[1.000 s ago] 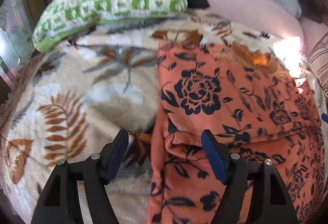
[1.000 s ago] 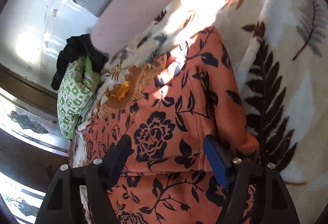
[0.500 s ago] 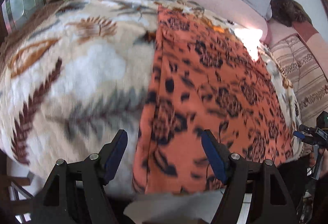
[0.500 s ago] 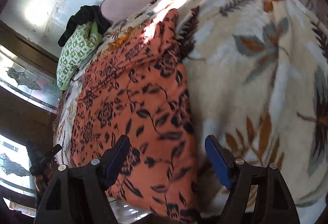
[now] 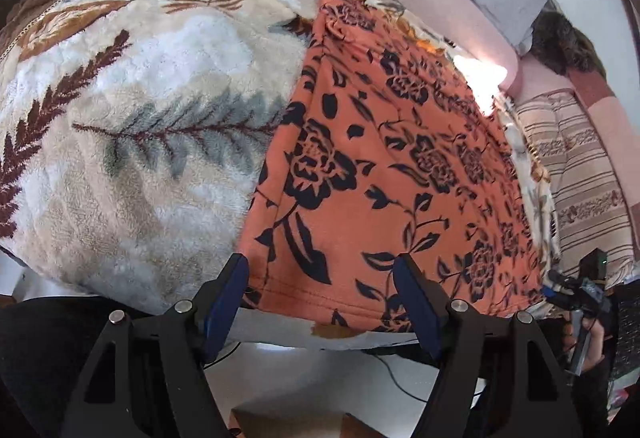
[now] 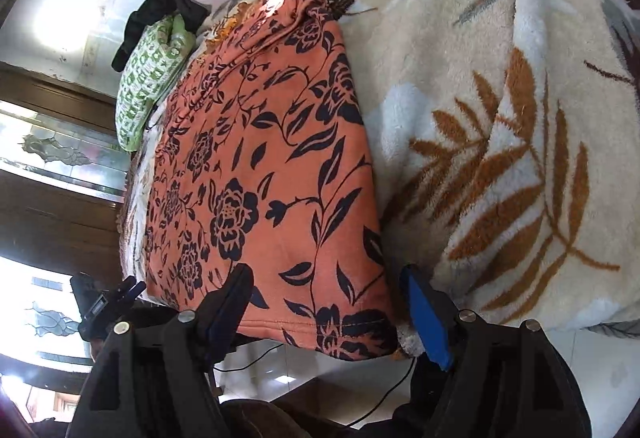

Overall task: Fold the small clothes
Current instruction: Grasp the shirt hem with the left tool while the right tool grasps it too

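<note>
The orange floral garment (image 5: pixel 392 165) lay flat mid-frame, hem overhanging the blanket (image 5: pixel 120 125). Left gripper (image 5: pixel 320 302) and right gripper (image 6: pixel 328 306) stood spread, empty; pinching might catch blanket pile, seemingly.

Both grippers now sit back at the near edge of the bed, where a second ago they hovered over a folded-over flap in the middle of the orange floral garment (image 5: pixel 384 165). That flap is gone from view: the garment lies spread flat on the leaf-print blanket (image 5: pixel 132 141). The left gripper (image 5: pixel 320 302) frames its near left corner, the right gripper (image 6: pixel 328 310) its near right corner, hem between open jaws.
</note>
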`<state>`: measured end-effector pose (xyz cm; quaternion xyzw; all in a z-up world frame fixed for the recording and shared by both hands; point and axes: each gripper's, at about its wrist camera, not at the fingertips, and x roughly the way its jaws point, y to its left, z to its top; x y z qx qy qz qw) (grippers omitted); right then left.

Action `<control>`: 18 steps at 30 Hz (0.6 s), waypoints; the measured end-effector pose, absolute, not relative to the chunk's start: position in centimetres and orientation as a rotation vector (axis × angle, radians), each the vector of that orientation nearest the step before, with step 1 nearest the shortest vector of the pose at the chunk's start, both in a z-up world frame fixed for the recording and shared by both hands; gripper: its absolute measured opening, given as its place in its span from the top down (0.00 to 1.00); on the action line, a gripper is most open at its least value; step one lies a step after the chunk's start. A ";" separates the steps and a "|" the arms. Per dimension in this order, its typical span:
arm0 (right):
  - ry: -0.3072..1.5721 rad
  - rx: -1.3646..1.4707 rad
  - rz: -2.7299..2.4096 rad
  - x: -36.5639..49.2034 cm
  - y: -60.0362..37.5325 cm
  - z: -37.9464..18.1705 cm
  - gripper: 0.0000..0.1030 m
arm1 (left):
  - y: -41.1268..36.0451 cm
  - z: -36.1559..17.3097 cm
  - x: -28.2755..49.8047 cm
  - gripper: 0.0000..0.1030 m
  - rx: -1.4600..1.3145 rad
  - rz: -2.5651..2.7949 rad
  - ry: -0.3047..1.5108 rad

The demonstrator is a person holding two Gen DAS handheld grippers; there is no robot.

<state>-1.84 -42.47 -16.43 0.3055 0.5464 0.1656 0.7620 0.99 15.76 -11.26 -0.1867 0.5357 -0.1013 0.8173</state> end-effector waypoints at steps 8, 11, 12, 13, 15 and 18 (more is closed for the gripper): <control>1.168 0.673 0.391 -1.9 -42.1 -16.2 0.24 | 16.0 -11.1 0.4 0.28 -0.352 -0.141 1.093; 1.177 0.675 0.401 -1.7 -41.9 -16.3 0.25 | 15.6 -12.9 1.2 0.32 -0.336 -0.146 1.182; 1.188 0.671 0.404 -1.5 -41.7 -16.4 0.28 | 15.5 -13.4 1.3 0.50 -0.328 -0.130 1.200; 1.200 0.662 0.407 -1.3 -41.5 -16.5 0.30 | 15.5 -13.4 1.2 0.64 -0.297 -0.094 1.196; 1.224 0.636 0.407 -1.2 -41.0 -16.6 0.43 | 15.7 -13.3 1.3 0.85 -0.320 -0.115 1.195; 1.238 0.620 0.393 -1.3 -41.0 -16.9 0.67 | 15.6 -12.8 1.4 0.89 -0.333 -0.134 1.199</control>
